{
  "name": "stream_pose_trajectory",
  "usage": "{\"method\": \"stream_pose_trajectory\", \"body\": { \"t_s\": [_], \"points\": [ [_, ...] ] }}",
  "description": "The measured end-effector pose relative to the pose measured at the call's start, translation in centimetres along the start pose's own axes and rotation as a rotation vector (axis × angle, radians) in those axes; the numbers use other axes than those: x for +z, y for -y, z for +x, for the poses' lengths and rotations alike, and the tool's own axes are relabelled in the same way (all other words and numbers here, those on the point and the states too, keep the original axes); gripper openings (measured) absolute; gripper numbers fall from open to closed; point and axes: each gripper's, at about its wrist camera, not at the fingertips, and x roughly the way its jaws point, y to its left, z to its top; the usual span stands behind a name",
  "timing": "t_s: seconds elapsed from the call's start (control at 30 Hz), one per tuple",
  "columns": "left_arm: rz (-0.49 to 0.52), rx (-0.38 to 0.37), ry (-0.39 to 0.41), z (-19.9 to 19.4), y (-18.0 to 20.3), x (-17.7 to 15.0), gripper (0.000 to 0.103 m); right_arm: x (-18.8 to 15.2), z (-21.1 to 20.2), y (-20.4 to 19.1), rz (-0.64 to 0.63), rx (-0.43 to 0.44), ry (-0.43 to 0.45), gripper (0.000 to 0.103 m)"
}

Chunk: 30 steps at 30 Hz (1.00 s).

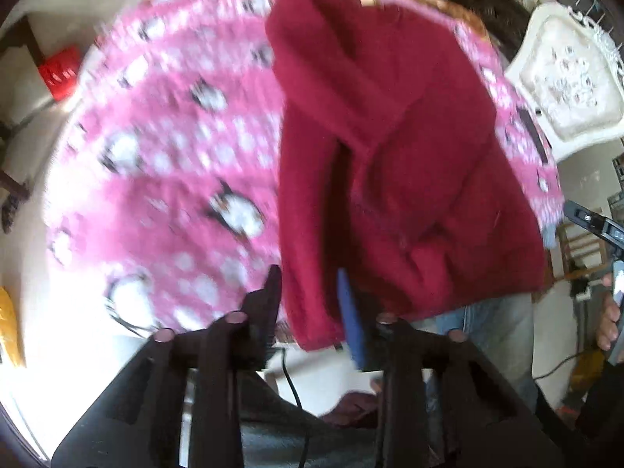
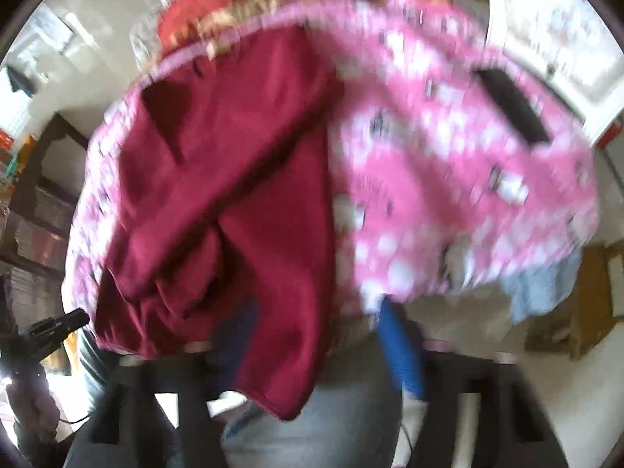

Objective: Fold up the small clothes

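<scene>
A dark red fleece garment point(image 1: 390, 156) lies on a table draped in a pink penguin-print cloth point(image 1: 175, 136), and its near edge hangs past the table's front. My left gripper point(image 1: 308, 277) is shut on the garment's near left corner: the black finger point(image 1: 269, 296) and the blue pad point(image 1: 351, 312) press on its two sides. In the right wrist view the garment point(image 2: 218, 195) droops over the left finger of my right gripper point(image 2: 312, 312). Its blue pad point(image 2: 401, 351) stands apart from the fabric, so that gripper is open. Both views are blurred.
A dark flat rectangular object point(image 2: 511, 109) rests on the pink cloth at the right. More clothes are heaped at the far edge point(image 2: 234, 11). A white ornate chair point(image 1: 565, 70) stands to the right and a red crate point(image 1: 60, 70) on the floor to the left. The person's jeans point(image 2: 312, 436) are close in front.
</scene>
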Motion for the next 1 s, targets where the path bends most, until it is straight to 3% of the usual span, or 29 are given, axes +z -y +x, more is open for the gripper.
{"method": "stream_pose_trajectory", "body": {
  "t_s": [0.17,0.53,1.0],
  "points": [
    [-0.052,-0.022,0.081,-2.5,0.4,3.6,0.033,2.6,-2.9,-1.2,0.019,0.081,0.129,0.071],
    [-0.037,0.018,0.146,-3.9,2.2,10.5,0.033,7.7,-3.0,-5.5,0.031,0.091,0.225,0.071],
    [-0.059,0.029,0.089,1.3,0.7,17.9,0.033,13.9,1.3,-4.7,0.019,0.178,0.158,0.071]
  ]
}}
